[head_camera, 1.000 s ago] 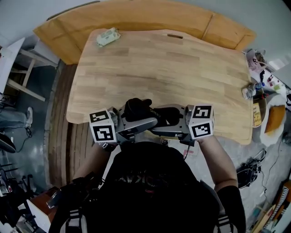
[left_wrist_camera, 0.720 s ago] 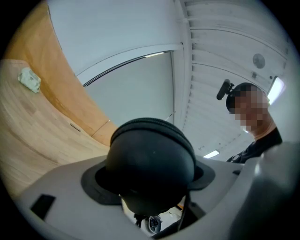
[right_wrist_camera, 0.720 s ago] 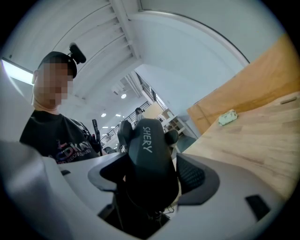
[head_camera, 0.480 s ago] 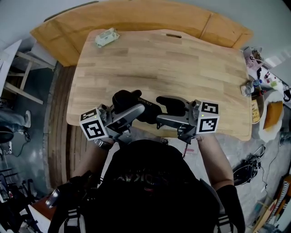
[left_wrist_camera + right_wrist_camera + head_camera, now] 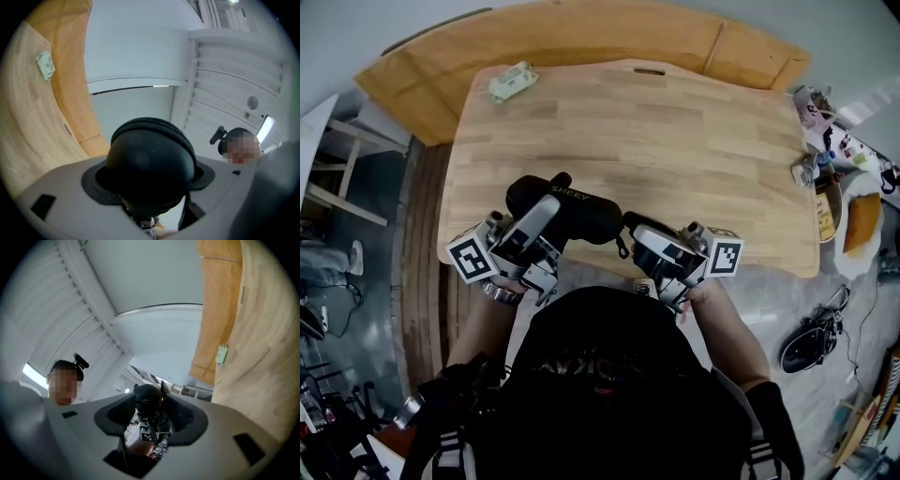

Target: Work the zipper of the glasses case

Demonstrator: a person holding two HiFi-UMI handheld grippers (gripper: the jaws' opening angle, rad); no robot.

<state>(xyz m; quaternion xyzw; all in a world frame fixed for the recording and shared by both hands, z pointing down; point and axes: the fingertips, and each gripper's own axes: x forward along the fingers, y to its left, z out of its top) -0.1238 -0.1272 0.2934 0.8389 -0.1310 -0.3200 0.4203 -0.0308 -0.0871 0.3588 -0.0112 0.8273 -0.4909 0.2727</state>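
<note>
The black glasses case [image 5: 586, 214] hangs in the air over the table's front edge, with its logo side up. My left gripper [image 5: 549, 204] is shut on its left part; in the left gripper view the rounded end of the case [image 5: 150, 157] fills the space between the jaws. My right gripper [image 5: 633, 229] sits at the case's right end. Its jaws have just been closing. The thin zipper pull [image 5: 622, 247] dangles there and runs down through the gap between the right pads [image 5: 152, 427], beyond which the case end [image 5: 147, 397] shows. A gap still shows between those pads.
The wooden table [image 5: 675, 141] stretches ahead, with a white-green packet [image 5: 508, 80] at its far left corner. Small clutter [image 5: 825, 141] crowds the right edge. Shoes [image 5: 811, 342] lie on the floor at right, and a stool [image 5: 337, 164] stands to the left.
The case has come up and swung left with the left gripper, turning lengthwise. The right gripper has rolled, so its marker cube now sits lower at the right, and its jaws stand narrower.
</note>
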